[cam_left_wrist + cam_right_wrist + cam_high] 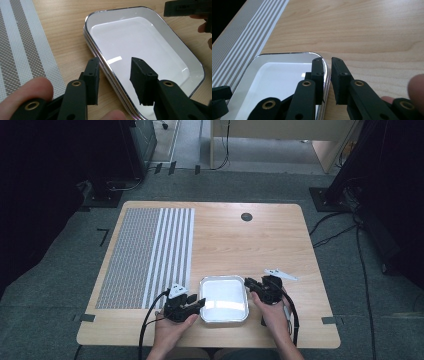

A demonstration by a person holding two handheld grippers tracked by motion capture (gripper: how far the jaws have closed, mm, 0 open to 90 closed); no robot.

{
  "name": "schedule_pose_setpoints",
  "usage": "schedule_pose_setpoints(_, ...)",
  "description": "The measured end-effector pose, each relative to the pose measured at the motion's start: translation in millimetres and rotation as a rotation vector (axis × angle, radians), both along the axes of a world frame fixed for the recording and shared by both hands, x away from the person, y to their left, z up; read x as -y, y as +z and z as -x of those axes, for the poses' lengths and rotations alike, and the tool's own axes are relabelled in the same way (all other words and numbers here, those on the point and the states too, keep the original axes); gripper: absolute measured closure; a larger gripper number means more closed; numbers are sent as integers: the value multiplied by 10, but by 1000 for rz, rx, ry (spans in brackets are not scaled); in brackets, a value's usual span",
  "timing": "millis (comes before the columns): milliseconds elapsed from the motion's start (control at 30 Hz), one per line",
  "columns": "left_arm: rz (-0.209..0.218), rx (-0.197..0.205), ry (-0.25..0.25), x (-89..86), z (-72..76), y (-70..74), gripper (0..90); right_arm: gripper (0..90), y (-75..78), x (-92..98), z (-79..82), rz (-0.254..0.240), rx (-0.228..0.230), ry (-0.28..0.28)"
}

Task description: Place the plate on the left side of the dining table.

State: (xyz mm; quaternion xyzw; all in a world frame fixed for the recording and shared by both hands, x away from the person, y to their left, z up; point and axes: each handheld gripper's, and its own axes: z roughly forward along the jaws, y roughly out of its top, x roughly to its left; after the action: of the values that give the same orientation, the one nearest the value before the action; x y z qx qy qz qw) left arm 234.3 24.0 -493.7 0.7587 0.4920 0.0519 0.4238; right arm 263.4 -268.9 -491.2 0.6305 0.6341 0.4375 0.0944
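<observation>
Near table edge, white tray (223,299) is straddled at both side rims. Left gripper (117,82) jaws stand apart, rim between, untouched. Right gripper (326,81) jaws nearly closed on the rim; contact can't be confirmed. Striped mat (145,255) lies beyond, left.

In the left gripper view, the near corner of the white tray (150,45) runs off the bottom edge, and its near rim passes behind the black jaws of the left gripper (115,82). The right gripper (187,8) is cut off at the top right corner there. The striped mat (17,50) is cropped at the left and top. In the right gripper view, the tray's (274,72) near part is hidden behind the right gripper (327,80); whether its pads press the rim cannot be told. From the high view, both forearms are cut off at the bottom edge, and the jaw tips are too small to judge.
</observation>
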Motion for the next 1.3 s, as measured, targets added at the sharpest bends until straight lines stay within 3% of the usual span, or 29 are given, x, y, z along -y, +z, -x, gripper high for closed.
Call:
schedule_pose_setpoints(33, -9, -5, 1, 15, 4, -14, 625, 831, -14, 4, -14, -3, -24, 2)
schedule_pose_setpoints(233, -44, 14, 1, 58, 29, -33, 694, 858, -31, 11, -29, -34, -45, 2)
schedule_pose_setpoints(333, -77, 22, 8, 94, 41, -58, 715, 882, -48, 27, -43, -70, -76, 2)
schedule_pose_setpoints(500, -102, 37, 11, 117, 43, -46, 727, 886, -67, 29, -41, -79, -81, -7)
schedule_pose_setpoints(733, -115, 45, 12, 124, 38, -45, 730, 893, -64, -17, -10, -52, -63, -31)
schedule_pose_setpoints(967, -120, 45, 17, 141, 29, -53, 726, 899, -52, 4, 12, -85, -80, -57)
schedule_pose_setpoints(1067, -108, 33, 14, 138, 20, -60, 670, 900, -39, 12, 18, -92, -80, -60)
schedule_pose_setpoints(1300, -79, 61, 27, 122, 44, -10, 592, 900, 67, 94, 65, -100, -45, -92)
